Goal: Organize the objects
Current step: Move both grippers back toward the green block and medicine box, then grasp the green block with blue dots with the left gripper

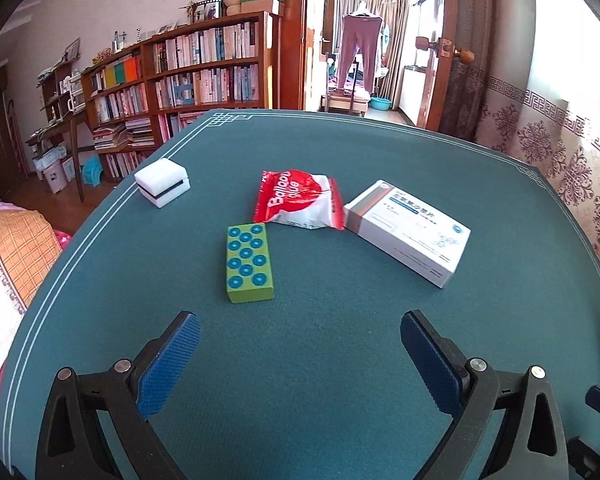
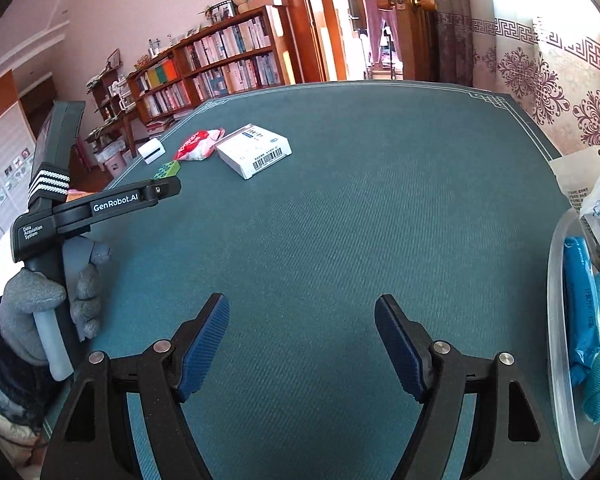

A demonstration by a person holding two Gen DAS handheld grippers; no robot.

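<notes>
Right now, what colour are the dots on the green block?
Blue rings on the green block, clearest in the left wrist view.

On the crumpled red and white plastic packet (image 1: 298,201) ahead of me I read "Balloon glue" in white letters. My left gripper (image 2: 172,190), seen from my right wrist, carries "GenRobot.AI" on its black arm and "Data Acquisition System" on its body. The white cardboard box (image 2: 254,149) bears a barcode; its blue print is too small to read.

Green block (image 1: 249,263): flat, blue-dotted, centre.
White box (image 1: 407,229): flat, 3 o'clock.
Red packet (image 1: 298,200): crumpled, 12 o'clock.
White foam block (image 1: 162,182): 10 o'clock, apart.
</notes>
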